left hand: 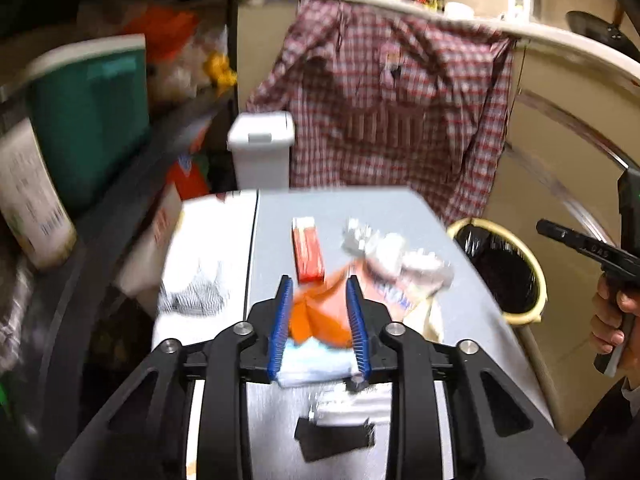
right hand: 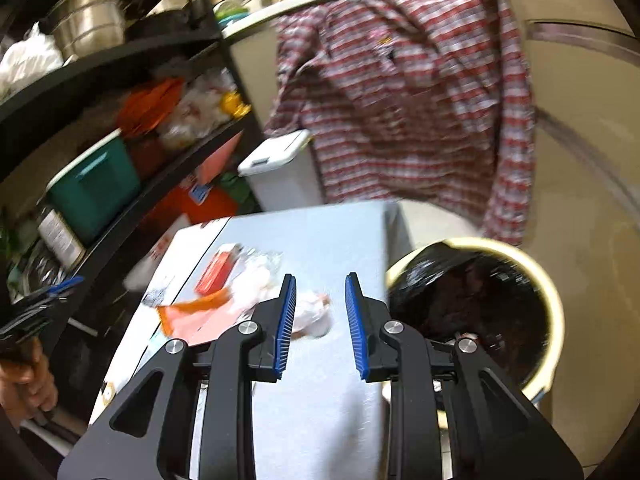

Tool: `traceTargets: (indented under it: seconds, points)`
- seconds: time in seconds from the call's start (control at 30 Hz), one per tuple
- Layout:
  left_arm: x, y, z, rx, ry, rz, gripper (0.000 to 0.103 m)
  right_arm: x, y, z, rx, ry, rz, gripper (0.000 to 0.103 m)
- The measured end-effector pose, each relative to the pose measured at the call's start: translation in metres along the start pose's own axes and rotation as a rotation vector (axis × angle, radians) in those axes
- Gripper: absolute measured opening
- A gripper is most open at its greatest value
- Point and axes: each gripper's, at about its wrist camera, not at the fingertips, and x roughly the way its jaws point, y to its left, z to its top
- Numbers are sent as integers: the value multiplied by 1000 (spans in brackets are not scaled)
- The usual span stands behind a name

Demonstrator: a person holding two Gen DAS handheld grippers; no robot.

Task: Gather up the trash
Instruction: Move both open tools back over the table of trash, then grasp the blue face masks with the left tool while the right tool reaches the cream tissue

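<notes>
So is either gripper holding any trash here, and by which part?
The left gripper has an orange wrapper between its jaws, at the wrapper's near end; whether they clamp it cannot be told. The right gripper holds nothing.

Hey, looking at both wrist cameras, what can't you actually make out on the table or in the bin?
- Left wrist view: orange wrapper between the left gripper pads; motion blur hides whether they press it.
- Left wrist view: red box, print blurred unreadable.
- Right wrist view: trash bin, contents lost in the dark liner, near side behind the right gripper.
</notes>
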Motion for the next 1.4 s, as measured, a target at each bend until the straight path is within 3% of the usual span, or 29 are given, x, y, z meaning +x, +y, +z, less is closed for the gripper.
traceTargets:
  seconds: [0.27, 0.33, 0.5, 0.57, 0.7, 0.77, 0.93, 1.23, 1.4]
  points:
    - [31, 15, -22, 43, 84, -80, 26, 40, 40, -31, -75, 126, 74, 30]
    - [40, 16, -27, 54, 108, -92, 26, 49, 46, -36, -76, 153, 87, 40]
    - [58, 22, -41, 63, 155, -121, 28, 70, 63, -50, -116, 210, 94, 50]
    - [67, 22, -47, 77, 186, -117, 42, 79, 66, -55, -128, 230, 87, 54]
    - [80, 21, -58, 110, 228, -96, 49, 97, 70, -64, -148, 280, 61, 54]
    - [85, 22, -60, 101, 241, -93, 63, 105, 70, -67, -148, 300, 50, 54]
    - [98, 19, -62, 118, 266, -85, 68, 118, 69, -71, -141, 328, 33, 54]
    - [112, 26, -65, 102, 288, -88, 69, 129, 63, -74, -118, 359, 26, 54]
    - [110, 22, -65, 130, 296, -90, 52, 130, 61, -76, -120, 376, 28, 44]
